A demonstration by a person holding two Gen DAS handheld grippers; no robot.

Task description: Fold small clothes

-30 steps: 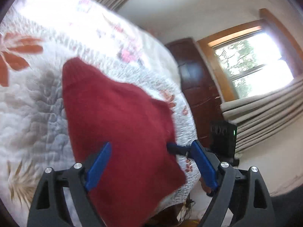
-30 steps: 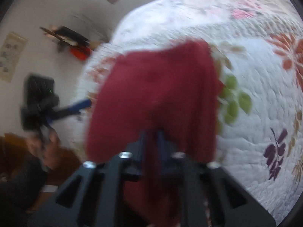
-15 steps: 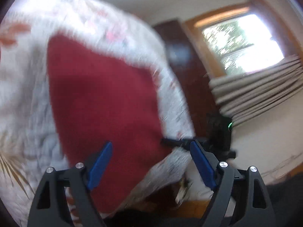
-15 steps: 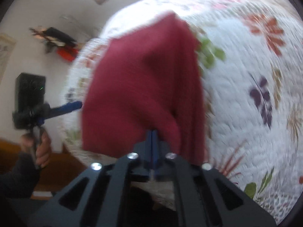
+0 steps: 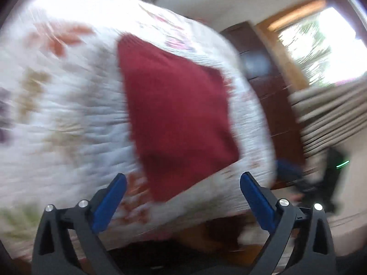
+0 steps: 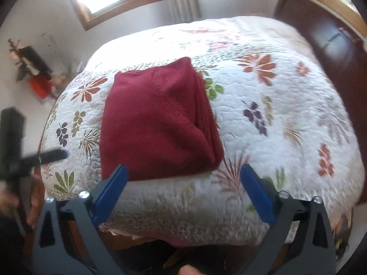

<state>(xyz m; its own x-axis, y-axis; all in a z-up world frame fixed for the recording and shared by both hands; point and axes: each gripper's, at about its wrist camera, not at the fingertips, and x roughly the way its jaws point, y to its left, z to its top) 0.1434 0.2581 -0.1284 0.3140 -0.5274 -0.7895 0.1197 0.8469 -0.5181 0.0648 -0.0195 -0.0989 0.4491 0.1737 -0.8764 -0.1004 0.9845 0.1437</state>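
Left wrist view, blurred: the left gripper point(image 5: 182, 197) hangs with its jaws spread wide and nothing between them, above the quilt's point(image 5: 68, 114) near edge. The folded dark red garment point(image 5: 176, 114) lies flat by that edge. Only here, the right gripper point(image 5: 286, 170) appears as a smear off the bed's right side.

Right wrist view, sharp: the right gripper point(image 6: 183, 190) is likewise spread and empty. The garment point(image 6: 158, 123) shows stacked folds along its right side. The left gripper point(image 6: 54, 155) reaches in from the left edge.
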